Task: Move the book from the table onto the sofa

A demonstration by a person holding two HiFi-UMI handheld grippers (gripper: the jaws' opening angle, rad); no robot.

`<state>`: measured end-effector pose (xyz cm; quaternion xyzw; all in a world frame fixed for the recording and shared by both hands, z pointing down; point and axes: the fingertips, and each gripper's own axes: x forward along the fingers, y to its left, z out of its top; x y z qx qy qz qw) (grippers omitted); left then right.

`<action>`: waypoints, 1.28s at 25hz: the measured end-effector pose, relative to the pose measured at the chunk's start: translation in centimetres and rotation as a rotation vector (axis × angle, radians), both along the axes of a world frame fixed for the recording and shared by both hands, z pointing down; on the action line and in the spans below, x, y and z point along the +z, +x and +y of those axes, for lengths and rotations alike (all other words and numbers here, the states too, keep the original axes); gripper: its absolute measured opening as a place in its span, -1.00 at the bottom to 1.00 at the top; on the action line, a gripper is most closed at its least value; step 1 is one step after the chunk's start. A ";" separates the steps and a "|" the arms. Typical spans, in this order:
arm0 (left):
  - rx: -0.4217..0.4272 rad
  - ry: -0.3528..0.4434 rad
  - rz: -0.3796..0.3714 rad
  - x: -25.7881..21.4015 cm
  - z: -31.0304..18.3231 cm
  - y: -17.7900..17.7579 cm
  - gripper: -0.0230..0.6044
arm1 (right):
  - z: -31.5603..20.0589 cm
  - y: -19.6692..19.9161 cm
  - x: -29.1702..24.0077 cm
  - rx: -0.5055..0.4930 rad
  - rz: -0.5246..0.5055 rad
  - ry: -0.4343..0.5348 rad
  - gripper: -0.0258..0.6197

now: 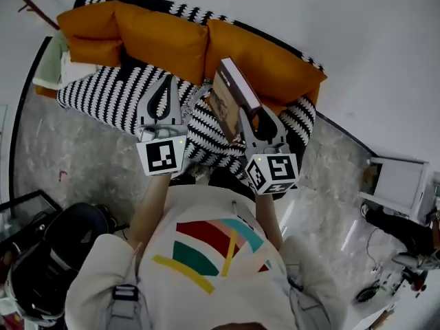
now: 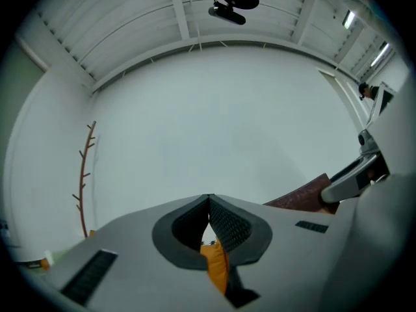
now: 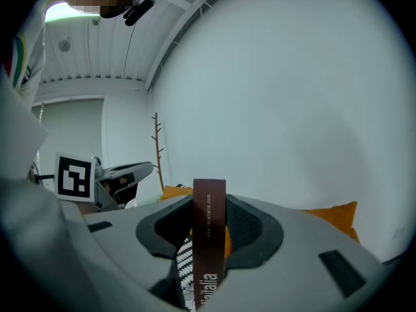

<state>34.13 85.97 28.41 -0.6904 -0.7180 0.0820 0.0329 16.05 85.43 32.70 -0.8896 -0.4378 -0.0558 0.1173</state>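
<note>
White wall [image 1: 385, 40] and pale marble floor [image 1: 62, 153] frame the sofa [image 1: 103, 95], whose black-and-white zigzag seat carries orange cushions [image 1: 161, 40] along its back. The right tool [image 3: 209, 208] is clamped on the book [image 3: 209, 239]: its 2 pads press the covers close to the spine, so the brown spine stands upright between the jaws. In the head view the book rides tilted above the striped seat, just in front of the right-hand orange cushion, and rests on nothing yet. The left tool [image 2: 209, 203] has its jaws closed tip to tip with nothing between them; only a sliver of orange cushion shows through the gap below the tips. It hovers over the seat beside the right tool, clear of the book.

The step in hand looks like the set-down. To do it well, I would bring the book down over open striped seat rather than against the cushion, roll the wrist so 1 cover faces down, and let that cover lie flat on the fabric before the pads part. Letting go while it stands on edge risks it toppling off the soft seat towards the floor. The left tool is best left aside, or used to steady the free edge if the book slips
</note>
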 end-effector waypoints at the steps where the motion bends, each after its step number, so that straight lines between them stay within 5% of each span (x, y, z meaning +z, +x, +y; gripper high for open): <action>1: -0.034 0.001 0.006 0.0 -0.5 1.1 -0.90 | 0.3 1.1 0.3 -0.036 0.006 0.004 -0.44; 9: -0.272 0.054 0.007 1.9 -5.7 7.7 -0.90 | 1.5 8.0 3.7 -0.251 -0.005 0.082 -0.44; 18: -0.352 0.079 -0.022 3.1 -5.9 10.3 -0.90 | 4.0 13.1 8.0 -0.357 -0.039 0.137 -0.44; 20: -0.358 0.079 -0.028 3.3 -5.8 10.8 -0.90 | 5.7 13.7 11.7 -0.308 -0.069 0.169 -0.28; 21: -0.359 0.082 -0.025 3.3 -5.8 11.0 -0.90 | 6.7 13.6 13.2 -0.265 -0.082 0.180 0.03; 24: -0.359 0.070 -0.012 3.1 -5.7 11.7 -0.90 | 8.4 12.3 14.2 -0.184 -0.129 0.167 0.04; 32: -0.376 0.061 -0.035 3.0 -6.4 12.7 -0.90 | 6.5 12.0 12.3 -0.209 -0.178 0.079 0.04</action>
